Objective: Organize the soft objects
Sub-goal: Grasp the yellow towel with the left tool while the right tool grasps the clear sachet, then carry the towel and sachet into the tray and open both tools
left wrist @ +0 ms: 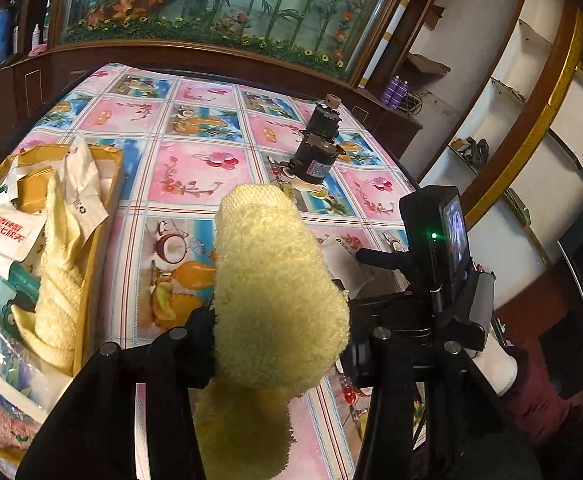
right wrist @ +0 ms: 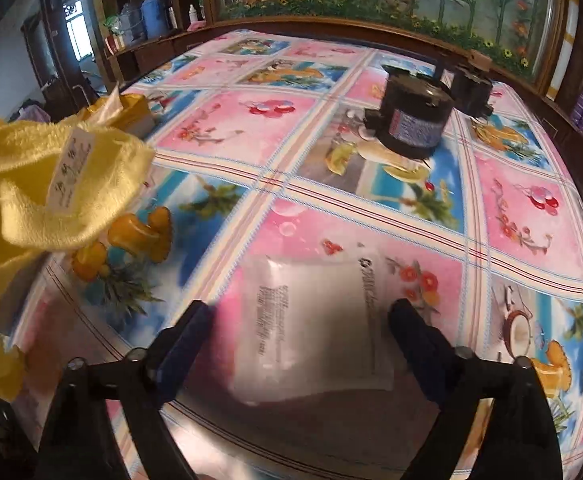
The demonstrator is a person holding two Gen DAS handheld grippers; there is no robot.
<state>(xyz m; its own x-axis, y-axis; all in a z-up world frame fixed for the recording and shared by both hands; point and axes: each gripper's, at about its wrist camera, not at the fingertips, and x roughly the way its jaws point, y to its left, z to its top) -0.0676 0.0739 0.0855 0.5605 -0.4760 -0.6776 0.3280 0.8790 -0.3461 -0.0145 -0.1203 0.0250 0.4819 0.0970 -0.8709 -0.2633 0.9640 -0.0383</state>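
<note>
Left gripper [left wrist: 279, 344] clamped on yellow towel [left wrist: 269, 280], held above tablecloth [left wrist: 195, 168]; soft, floppy, light. Right gripper [right wrist: 299, 332] spread wide over clear packet [right wrist: 315, 328] lying flat, likely slippery: pinch an edge

The bench [right wrist: 291, 184] carries a motor [right wrist: 413, 120] toward its far side, before the cabinet [left wrist: 195, 60] that stands behind the bench. A flat packet [right wrist: 311, 328] lies on the near part of the bench, between the fingers of the right tool [right wrist: 299, 320]. A towel [left wrist: 271, 288] sits in the left tool [left wrist: 279, 344], above the bench and left of the packet. An open box [left wrist: 103, 216] rests at the bench's left edge, holding a second towel [left wrist: 59, 280] and paper packets [left wrist: 83, 184].
</note>
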